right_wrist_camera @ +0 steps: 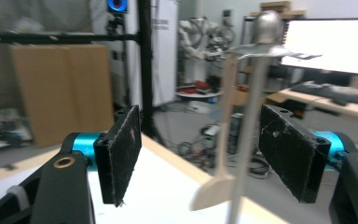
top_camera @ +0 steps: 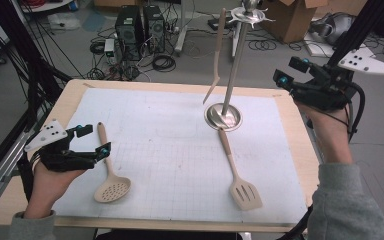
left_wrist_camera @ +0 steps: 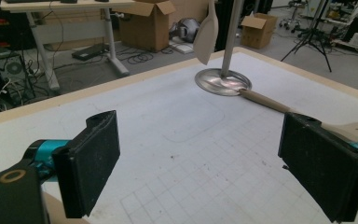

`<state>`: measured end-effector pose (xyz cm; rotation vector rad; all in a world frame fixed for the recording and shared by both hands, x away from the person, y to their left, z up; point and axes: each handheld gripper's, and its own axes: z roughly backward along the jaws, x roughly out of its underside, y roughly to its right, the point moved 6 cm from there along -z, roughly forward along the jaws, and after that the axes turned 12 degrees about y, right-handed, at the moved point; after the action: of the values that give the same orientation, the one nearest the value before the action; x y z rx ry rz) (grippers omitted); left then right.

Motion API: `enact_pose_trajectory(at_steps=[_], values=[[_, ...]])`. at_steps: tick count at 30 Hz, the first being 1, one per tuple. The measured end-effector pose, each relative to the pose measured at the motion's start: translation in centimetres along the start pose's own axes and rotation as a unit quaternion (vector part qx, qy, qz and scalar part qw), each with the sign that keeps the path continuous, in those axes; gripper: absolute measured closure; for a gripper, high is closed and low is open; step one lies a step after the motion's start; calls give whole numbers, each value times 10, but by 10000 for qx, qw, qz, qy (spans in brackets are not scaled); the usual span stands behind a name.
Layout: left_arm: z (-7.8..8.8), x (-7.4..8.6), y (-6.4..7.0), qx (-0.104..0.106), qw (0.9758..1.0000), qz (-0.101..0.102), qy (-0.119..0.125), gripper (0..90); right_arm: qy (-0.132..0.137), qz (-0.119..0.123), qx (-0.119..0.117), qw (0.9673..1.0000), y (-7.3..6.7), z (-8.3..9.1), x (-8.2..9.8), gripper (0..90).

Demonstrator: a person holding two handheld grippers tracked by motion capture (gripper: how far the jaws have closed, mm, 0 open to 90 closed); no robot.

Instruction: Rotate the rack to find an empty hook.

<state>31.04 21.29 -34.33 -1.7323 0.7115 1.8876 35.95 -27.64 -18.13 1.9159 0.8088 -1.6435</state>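
Slotted turner (top_camera: 245, 192), gridded mat (top_camera: 180, 150), cluttered floor (top_camera: 145, 45)

A beige spatula (top_camera: 218, 55) hangs by its handle from a hook at the top of the metal stand (top_camera: 234, 65) — blade down, tilted slightly, its tip clear of the round base. A beige slotted spoon (top_camera: 110, 172) lies flat near the table's left front, perforated bowl toward the person, handle pointing away. A beige slotted turner (top_camera: 237, 172) lies flat right of centre — handle end touching the stand's base, slotted blade toward the person.
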Motion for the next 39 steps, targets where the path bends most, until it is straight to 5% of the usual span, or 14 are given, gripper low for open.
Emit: enact_pose_trajectory(at_steps=[12,24,32,39], values=[[-4,-2,5,0,9999,-164,28,130,148,-426,-192,9988,-39,35,44,242],[-5,1,5,-61,9992,-371,154,132,-154,-461,-68,9988,-35,62,95,208],[-11,6,6,-65,9992,-379,50,133,-224,-295,37,9993,-42,73,110,207],[-11,7,6,-65,9992,-398,11,133,-195,-388,6,9991,-51,75,125,208]])
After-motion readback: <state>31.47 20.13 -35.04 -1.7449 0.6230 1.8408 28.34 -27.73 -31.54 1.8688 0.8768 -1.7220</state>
